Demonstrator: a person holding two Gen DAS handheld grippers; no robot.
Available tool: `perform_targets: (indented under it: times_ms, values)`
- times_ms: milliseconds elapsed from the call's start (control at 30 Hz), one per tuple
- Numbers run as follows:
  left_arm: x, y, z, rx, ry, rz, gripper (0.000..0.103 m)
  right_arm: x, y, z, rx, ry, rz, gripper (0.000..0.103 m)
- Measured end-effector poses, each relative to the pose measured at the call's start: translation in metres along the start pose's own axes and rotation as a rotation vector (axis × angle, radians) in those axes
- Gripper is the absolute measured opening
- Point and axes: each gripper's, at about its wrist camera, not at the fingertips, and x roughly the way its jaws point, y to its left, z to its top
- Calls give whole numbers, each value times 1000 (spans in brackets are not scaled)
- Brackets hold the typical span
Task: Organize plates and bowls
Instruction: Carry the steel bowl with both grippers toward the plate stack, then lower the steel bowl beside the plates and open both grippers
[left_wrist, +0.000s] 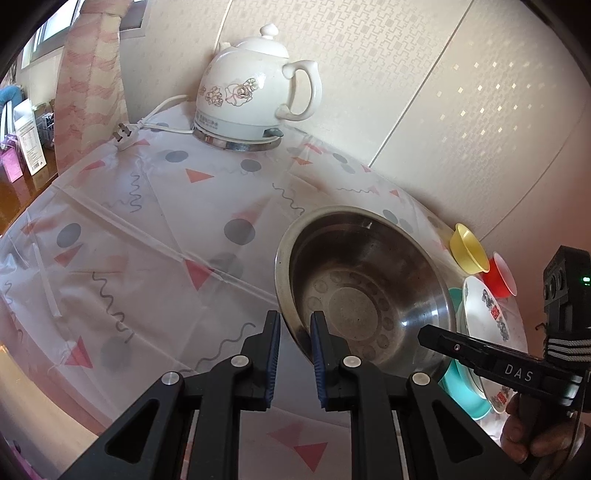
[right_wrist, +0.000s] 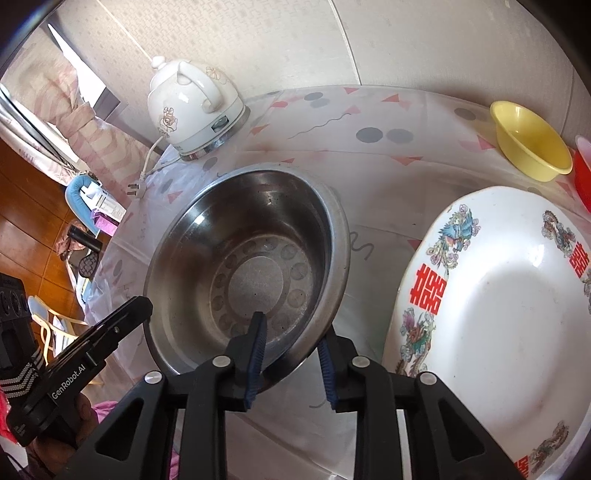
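A steel basin (left_wrist: 365, 284) (right_wrist: 251, 258) sits tilted over the patterned tablecloth. My left gripper (left_wrist: 295, 325) straddles its near-left rim, one finger inside and one outside, jaws close around the rim. My right gripper (right_wrist: 291, 336) straddles its near-right rim the same way. A white plate with red characters (right_wrist: 509, 314) (left_wrist: 487, 328) lies to the right on a teal dish (left_wrist: 461, 384). A yellow bowl (right_wrist: 528, 140) (left_wrist: 467, 249) and a red bowl (right_wrist: 583, 173) (left_wrist: 500, 275) stand at the far right.
A white ceramic kettle (left_wrist: 255, 88) (right_wrist: 192, 107) on its base stands at the back by the wall, its cord and plug (left_wrist: 125, 134) lying on the cloth. The table edge drops to a wooden floor (right_wrist: 33, 206) at the left.
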Motion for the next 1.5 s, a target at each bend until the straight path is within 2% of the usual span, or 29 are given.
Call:
perform_targets:
  times_ms: [333,567,933,1233,1500]
  values:
    - [-12,5,2,-9,-28,52,17,-15,10,-3,-82,-64,-106,36]
    - [-25,0,5,13,-65,67,17,-21,9,-6,-71,-92,-92,37]
    - [-33,-28,12,75,-78,38,22,-46,-5,-5,-3,-184,-50,39]
    - [-27,-65,18,161,-64,9,25,-70,-46,-4,112,-252,-60,39]
    - [-11,-107,28,237,-20,-52,26,-98,-112,-7,295,-310,-106,39]
